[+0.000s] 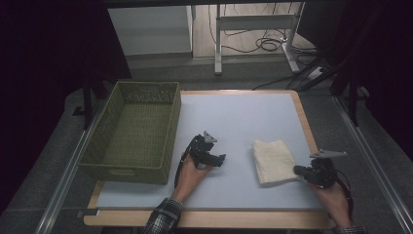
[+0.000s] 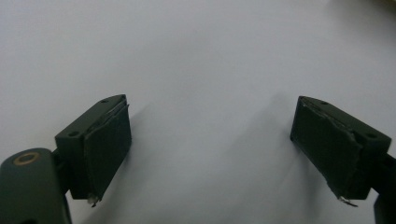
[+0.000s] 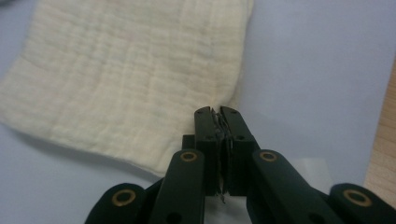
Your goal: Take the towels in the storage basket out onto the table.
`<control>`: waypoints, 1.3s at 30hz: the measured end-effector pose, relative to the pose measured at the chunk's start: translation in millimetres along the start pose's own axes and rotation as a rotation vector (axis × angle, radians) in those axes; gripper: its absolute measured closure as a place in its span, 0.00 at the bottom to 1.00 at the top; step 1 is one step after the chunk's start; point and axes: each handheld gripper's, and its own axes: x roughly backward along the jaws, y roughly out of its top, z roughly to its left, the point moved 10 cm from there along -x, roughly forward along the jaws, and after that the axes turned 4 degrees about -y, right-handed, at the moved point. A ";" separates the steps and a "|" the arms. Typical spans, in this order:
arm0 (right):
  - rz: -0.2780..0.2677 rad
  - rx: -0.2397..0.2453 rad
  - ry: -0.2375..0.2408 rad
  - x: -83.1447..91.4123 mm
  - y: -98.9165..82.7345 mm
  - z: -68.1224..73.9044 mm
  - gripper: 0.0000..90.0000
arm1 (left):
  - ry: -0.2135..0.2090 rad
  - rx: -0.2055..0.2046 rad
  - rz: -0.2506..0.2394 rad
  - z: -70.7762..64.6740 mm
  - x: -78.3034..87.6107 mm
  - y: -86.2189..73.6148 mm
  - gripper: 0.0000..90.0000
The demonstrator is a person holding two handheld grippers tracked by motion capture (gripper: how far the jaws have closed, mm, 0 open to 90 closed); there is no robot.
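- The folded cream cloth (image 1: pixel 273 161) lies flat on the pale table mat (image 1: pixel 234 122); it is well apart from the green basket (image 1: pixel 134 131), off to the basket's right side.
- The right gripper (image 1: pixel 298 170) sits at the cloth's near right corner; its jaws are pressed together; in the right gripper view (image 3: pixel 219 112) their tips touch the cloth's edge (image 3: pixel 135 79), but I cannot tell if any cloth is pinched between them.
- The left gripper (image 1: pixel 220 159) rests between the basket and the cloth; its jaws are wide apart with nothing between them (image 2: pixel 210 140).
- The cloth looks soft, light and floppy; it will likely sag and unfold when lifted; a corner or the thick folded edge looks like the best place to pinch.
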 end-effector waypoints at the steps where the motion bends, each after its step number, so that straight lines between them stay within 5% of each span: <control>1: -0.008 0.001 0.005 1.8 2.8 1.2 0.96 | 0.000 0.000 0.000 0.0 0.0 0.0 0.14; 10: -0.090 0.080 0.055 22.1 49.6 37.0 0.97 | 0.001 -0.002 0.000 0.0 0.0 0.0 0.14; 11: -0.108 0.113 0.071 23.5 63.4 51.6 0.96 | 0.001 -0.002 0.000 -0.1 0.0 0.0 0.14; 16: -0.135 0.150 0.080 26.4 75.4 66.3 0.97 | 0.002 -0.002 -0.001 -0.1 0.1 0.0 0.14; 19: -0.115 0.151 0.027 24.2 65.5 55.5 0.96 | 0.002 -0.003 -0.001 -0.1 0.1 -0.1 0.14; 29: -0.018 0.027 0.025 0.0 -1.0 20.2 0.95 | 0.003 -0.001 -0.001 -0.1 0.0 -0.1 0.14; 39: -0.070 0.043 -0.009 12.9 16.4 13.3 0.76 | -0.007 0.008 0.013 -0.7 -0.9 1.2 0.13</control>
